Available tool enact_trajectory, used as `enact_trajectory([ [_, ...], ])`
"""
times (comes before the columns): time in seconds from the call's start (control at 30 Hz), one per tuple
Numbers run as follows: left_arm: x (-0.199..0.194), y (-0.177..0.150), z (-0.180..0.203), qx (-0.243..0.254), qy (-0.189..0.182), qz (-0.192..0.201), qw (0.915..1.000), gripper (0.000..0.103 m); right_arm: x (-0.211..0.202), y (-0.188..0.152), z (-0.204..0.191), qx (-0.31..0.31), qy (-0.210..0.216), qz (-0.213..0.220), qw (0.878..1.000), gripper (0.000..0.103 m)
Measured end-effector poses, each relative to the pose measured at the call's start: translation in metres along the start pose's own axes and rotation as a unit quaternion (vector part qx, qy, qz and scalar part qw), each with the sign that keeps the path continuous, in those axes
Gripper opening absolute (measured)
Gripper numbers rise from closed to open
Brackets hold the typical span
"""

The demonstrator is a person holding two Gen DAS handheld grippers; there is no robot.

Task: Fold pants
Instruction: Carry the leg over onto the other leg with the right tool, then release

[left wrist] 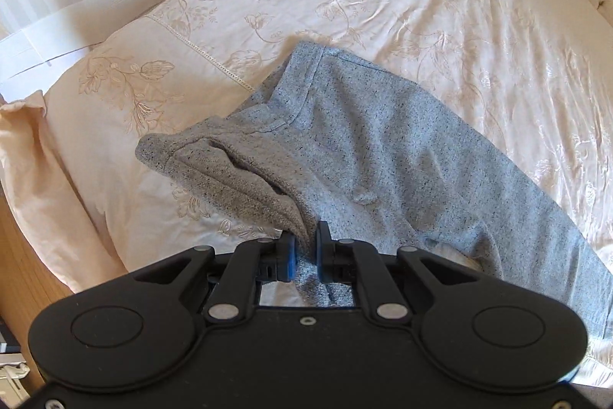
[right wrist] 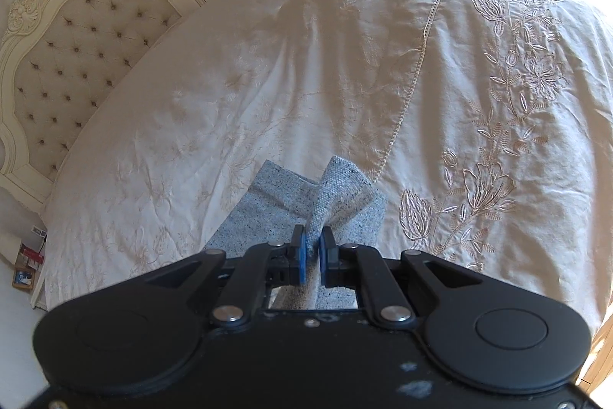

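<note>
both grippers pinch the grey sweatpants [left wrist: 345,140]: left gripper [left wrist: 305,252] and right gripper [right wrist: 312,253] clamped on fabric, long axis running toward lower right across the bedspread [left wrist: 440,6].

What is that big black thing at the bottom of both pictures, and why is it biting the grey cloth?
That black thing is a pinching tool that a person holds, one in each hand. A small camera sits on each tool and looks out along its two fingers, so one picture comes from the left hand and the other from the right. The left tool is shut on a pair of grey pants. The right tool is shut on another part of the same pants. The pants lie on a bed with a cream bedspread stitched with flowers, partly lifted where they are pinched. The person is folding them.
</note>
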State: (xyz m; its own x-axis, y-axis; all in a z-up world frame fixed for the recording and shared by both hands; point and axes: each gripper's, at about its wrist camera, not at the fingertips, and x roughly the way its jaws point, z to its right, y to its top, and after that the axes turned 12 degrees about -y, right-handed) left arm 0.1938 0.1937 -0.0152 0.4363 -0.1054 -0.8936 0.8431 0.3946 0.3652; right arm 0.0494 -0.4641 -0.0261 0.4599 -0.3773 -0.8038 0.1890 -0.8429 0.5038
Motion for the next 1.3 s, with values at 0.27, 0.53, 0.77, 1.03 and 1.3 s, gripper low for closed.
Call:
enact_trajectory([
  [0.27,0.065,0.074,0.027,-0.002,0.008,-0.034,0.9994,0.013,0.074,0.023,-0.05,0.048,0.002,-0.037,0.998,0.009],
  [0.53,0.055,0.054,0.031,0.026,0.017,-0.029,0.9991,0.013,0.054,0.017,-0.045,0.031,0.003,-0.019,0.999,0.009],
  [0.77,0.015,0.009,-0.016,-0.026,0.018,-0.066,0.9973,0.013,0.009,-0.001,0.015,0.046,-0.037,-0.039,0.998,0.009],
  [1.03,0.033,0.044,0.023,0.025,0.011,-0.052,0.9983,0.013,0.036,0.013,-0.026,0.044,-0.022,-0.054,0.997,0.009],
  [1.3,0.146,0.139,0.081,0.046,0.015,-0.071,0.9963,0.014,0.136,0.043,-0.107,0.06,-0.026,-0.049,0.997,0.009],
])
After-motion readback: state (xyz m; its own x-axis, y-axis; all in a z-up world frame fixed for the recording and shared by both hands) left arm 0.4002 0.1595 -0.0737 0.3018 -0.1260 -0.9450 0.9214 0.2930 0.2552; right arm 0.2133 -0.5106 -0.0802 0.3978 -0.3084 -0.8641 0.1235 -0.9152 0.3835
